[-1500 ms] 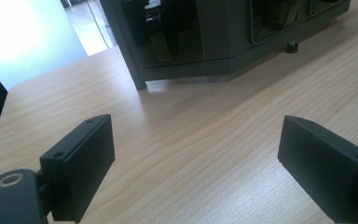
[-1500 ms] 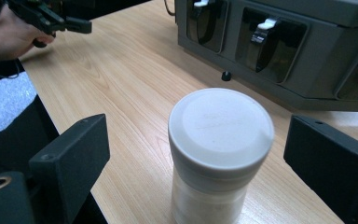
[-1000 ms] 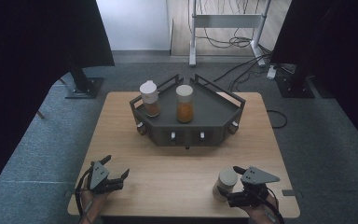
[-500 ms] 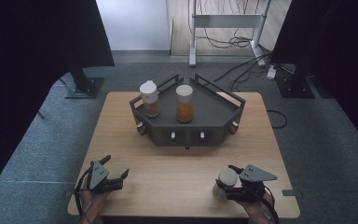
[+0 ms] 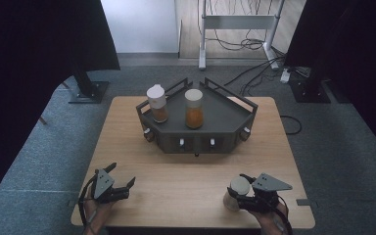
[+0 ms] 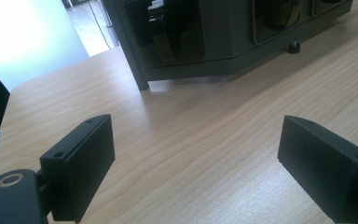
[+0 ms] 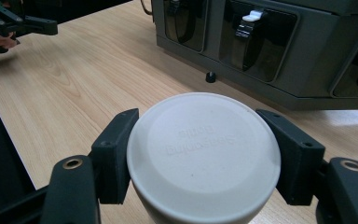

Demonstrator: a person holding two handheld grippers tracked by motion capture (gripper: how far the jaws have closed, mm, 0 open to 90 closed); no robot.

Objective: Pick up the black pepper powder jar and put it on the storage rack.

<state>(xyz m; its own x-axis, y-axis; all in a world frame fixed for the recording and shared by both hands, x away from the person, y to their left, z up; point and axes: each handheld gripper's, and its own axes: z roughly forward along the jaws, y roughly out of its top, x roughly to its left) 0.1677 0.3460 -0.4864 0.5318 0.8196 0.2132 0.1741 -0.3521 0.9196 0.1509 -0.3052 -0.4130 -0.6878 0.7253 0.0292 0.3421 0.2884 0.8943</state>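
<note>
Right gripper (image 5: 236,196): its jaws have just been closing and now press both sides of the white-lidded jar (image 7: 204,154), near the table's (image 5: 186,186) front right edge. We judge it stiff, smooth, light; gripping under the lid is best. Left gripper (image 5: 120,182) stands wide, holding nothing.

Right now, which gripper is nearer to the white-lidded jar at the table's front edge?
Right. The right gripper is clamped on the jar; the left gripper sits open, far across the table.
</note>
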